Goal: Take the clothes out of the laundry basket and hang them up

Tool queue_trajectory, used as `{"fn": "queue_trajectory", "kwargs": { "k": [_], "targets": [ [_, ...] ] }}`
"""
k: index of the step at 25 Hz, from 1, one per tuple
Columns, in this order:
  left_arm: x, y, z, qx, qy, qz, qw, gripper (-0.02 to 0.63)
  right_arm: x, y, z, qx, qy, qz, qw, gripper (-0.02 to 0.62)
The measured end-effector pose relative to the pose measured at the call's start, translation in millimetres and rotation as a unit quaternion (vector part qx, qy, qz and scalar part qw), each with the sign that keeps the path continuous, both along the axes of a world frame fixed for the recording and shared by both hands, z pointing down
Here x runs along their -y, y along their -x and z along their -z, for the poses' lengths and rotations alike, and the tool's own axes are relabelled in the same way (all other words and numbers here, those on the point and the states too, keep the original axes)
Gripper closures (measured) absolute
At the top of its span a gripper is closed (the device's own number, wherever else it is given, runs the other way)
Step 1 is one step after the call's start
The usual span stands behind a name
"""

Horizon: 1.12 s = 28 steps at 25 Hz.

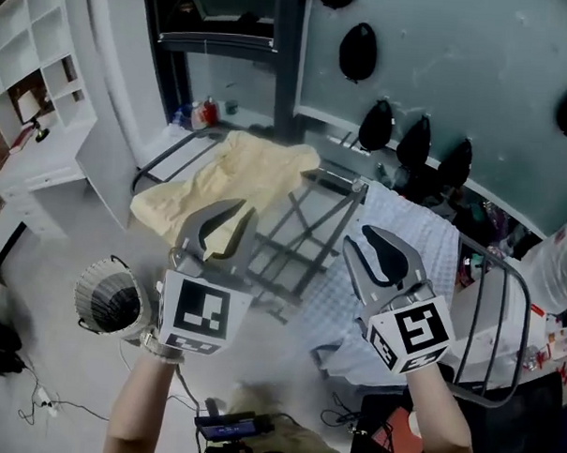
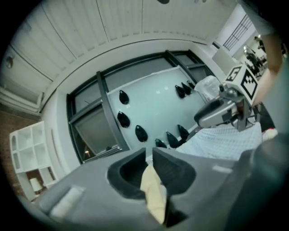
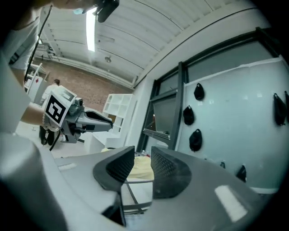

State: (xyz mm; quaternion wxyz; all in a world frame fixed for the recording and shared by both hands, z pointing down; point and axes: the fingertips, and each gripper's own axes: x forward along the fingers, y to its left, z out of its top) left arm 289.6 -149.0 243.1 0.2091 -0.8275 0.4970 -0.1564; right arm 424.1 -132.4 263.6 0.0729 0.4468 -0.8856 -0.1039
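A pale yellow cloth point(image 1: 239, 172) lies draped over the left half of a grey folding drying rack point(image 1: 302, 240). A white-and-blue checked garment point(image 1: 396, 226) covers the rack's right half. My left gripper point(image 1: 232, 219) is at the yellow cloth's near edge. In the left gripper view my left gripper point(image 2: 149, 155) is shut on a fold of the yellow cloth point(image 2: 153, 189). My right gripper point(image 1: 381, 244) hovers over the checked garment. In the right gripper view my right gripper point(image 3: 142, 155) is open and empty, with rack bars beyond it. A wire laundry basket point(image 1: 111, 298) stands on the floor at the left.
A white shelf unit and desk point(image 1: 36, 97) fill the far left. Dark rounded objects point(image 1: 357, 50) stick to the glass wall behind the rack. The rack's raised side wing point(image 1: 491, 314) stands at the right. Cables point(image 1: 41, 403) trail on the floor at the lower left.
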Motion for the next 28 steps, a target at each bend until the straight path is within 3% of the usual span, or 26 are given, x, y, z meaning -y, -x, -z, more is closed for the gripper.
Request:
{"fn": "queue_trajectory", "kwargs": {
  "k": [5, 14, 20, 28],
  "targets": [
    [-64, 92, 16, -0.034, -0.013, 0.086, 0.9957, 0.598, -44, 97, 8, -0.009, -0.023, 0.092, 0.995, 0.532],
    [-176, 235, -7, -0.029, 0.014, 0.211, 0.977, 0.612, -116, 248, -16, 0.001, 0.01, 0.236, 0.972, 0.578],
    [-236, 297, -41, -0.052, 0.051, 0.27, 0.96, 0.612, -150, 306, -43, -0.012, 0.038, 0.287, 0.957, 0.582],
    [-294, 337, -83, -0.074, 0.082, 0.31, 0.9442, 0.612, -178, 351, -70, -0.024, 0.058, 0.316, 0.947, 0.586]
  ]
}}
